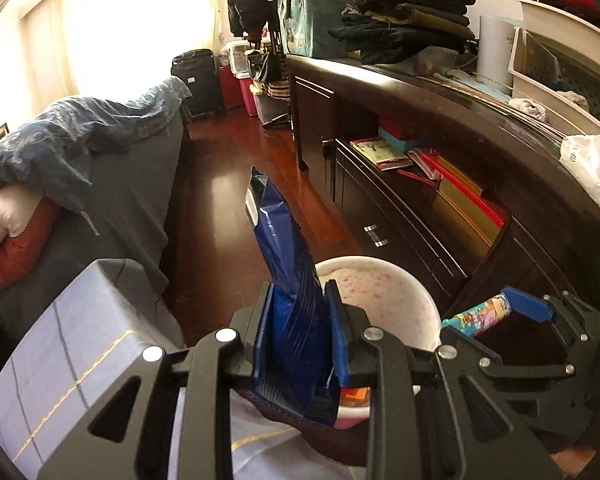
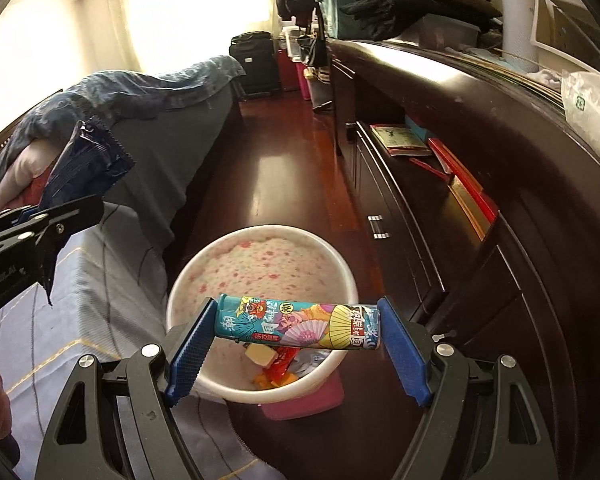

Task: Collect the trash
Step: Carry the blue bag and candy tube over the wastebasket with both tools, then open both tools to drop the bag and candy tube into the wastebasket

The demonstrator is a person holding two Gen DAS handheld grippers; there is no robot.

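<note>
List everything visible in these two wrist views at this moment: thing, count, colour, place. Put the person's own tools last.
Snack bag: one, dark blue, clamped upright in the left tool.
Tube pack: one, teal with colourful print, held crosswise between the right tool's pads, over the bin.
Trash bin: one, white with pink speckles, on the floor between bed and cabinet; wrappers inside.
Bed: one, grey cover, left side.
Blanket: one, blue patterned, on the bed.
Cabinet: one, dark brown, right side; red and gold boxes on its shelf.
Folded clothes: one stack, dark, on the cabinet.
Plastic bag: one, white, on the cabinet.
Left tool: shut on the snack bag.
Right tool: gripping the tube pack.
</note>
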